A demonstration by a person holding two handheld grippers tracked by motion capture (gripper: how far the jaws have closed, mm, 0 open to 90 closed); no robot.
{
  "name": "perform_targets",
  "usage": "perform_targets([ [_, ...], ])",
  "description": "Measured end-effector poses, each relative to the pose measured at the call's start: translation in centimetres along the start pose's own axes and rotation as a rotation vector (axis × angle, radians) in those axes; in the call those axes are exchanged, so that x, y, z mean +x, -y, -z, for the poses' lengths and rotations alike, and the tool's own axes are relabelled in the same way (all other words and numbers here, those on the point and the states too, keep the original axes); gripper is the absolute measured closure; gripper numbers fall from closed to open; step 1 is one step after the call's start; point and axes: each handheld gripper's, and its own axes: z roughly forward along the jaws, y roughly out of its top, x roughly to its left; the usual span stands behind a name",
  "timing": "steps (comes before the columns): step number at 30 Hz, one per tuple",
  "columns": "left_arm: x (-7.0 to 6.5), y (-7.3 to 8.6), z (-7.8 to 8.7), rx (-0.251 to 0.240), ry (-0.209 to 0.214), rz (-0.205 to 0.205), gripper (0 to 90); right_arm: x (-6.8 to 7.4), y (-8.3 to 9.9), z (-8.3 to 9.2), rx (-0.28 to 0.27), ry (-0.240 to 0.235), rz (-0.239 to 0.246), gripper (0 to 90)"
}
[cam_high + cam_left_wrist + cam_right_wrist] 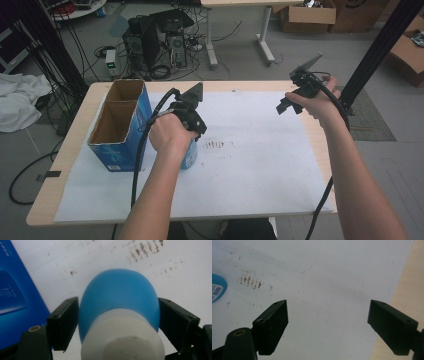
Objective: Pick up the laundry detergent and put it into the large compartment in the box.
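Observation:
A blue bottle (120,290) with a white cap (122,337) stands on the white paper sheet (260,165), close to the right of a blue box. My left gripper (118,325) comes down over the bottle from above, and both black pads press on its blue sides, so it is shut on the bottle. In the high view the left gripper (192,127) and hand cover most of the bottle (190,157). My right gripper (287,106) hovers above the sheet's far right part. Its jaws (328,325) stand wide open with nothing between them. The bottle's labelled edge (217,290) shows at the left of the right gripper view.
An open-topped blue cardboard box (120,125) with two compartments stands at the table's left; its side (15,290) is right beside the left jaw. Brown smudges (217,145) mark the sheet's middle. The wooden table edge (409,290) lies to the right. Cables, computers and boxes sit on the floor beyond.

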Motion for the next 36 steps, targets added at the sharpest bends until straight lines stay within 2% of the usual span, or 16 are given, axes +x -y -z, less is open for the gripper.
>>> perform_targets([
  [13,0.25,0.04,0.11,-0.004,0.0,0.007,36.6,-0.1,0.09,-0.07,0.0,0.001,0.002,16.8],
  [23,0.26,-0.11,0.11,0.011,0.0,0.015,37.3,-0.03,0.06,-0.12,0.002,0.001,0.01,16.7],
  [32,0.2,-0.31,0.17,0.029,-0.006,0.004,37.9,-0.02,0.05,-0.12,-0.003,-0.001,0.01,16.7],
  [36,0.36,-0.4,0.43,0.036,0.0,0.016,38.0,-0.04,0.01,-0.12,-0.002,-0.002,0.012,16.8],
])
